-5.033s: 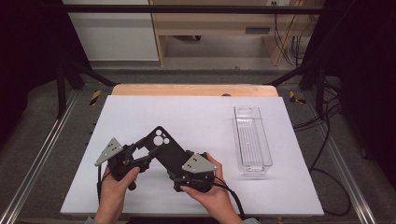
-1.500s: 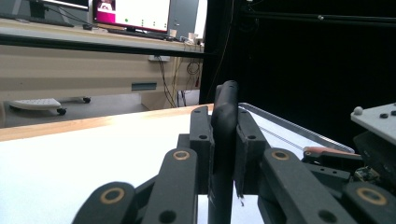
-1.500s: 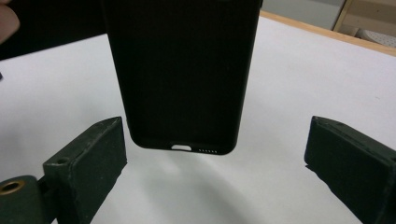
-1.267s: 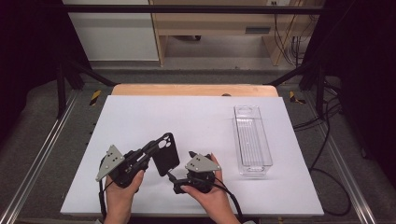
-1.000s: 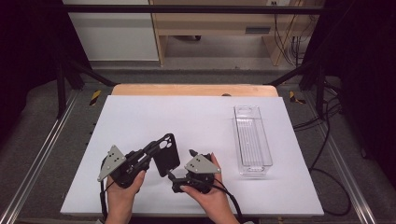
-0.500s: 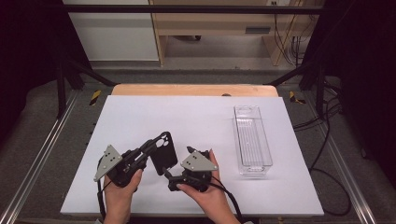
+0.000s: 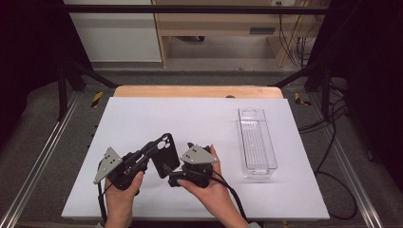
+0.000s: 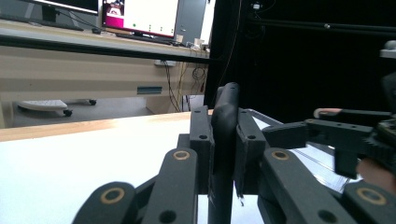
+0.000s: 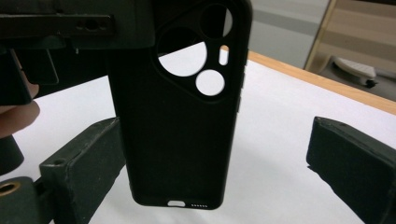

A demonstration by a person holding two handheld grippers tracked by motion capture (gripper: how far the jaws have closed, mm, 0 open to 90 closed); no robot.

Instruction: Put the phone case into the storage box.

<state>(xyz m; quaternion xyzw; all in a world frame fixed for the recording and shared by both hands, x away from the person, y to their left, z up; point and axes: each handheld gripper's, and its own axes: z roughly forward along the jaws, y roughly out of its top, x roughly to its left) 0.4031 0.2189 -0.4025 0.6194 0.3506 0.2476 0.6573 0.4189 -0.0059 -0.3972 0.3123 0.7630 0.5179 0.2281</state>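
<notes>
A black phone case (image 7: 164, 156) is held up off the white table (image 7: 142, 118), pinched by one long edge between the pads of the left gripper (image 7: 148, 151). In the left gripper view the case (image 8: 224, 140) is seen edge-on, squeezed tight between both pads. The right gripper (image 7: 175, 179) is spread wide, and in its own view the case (image 9: 182, 121) stands straight ahead between the two open fingers (image 9: 84, 163), touched by neither. The case's long side runs up and down there, camera holes on top, plug slot at the bottom. The right gripper is judged ready to close on the bottom end. The right fingertips are hidden in the high view. A clear tray (image 7: 256, 142) is well apart.
</notes>
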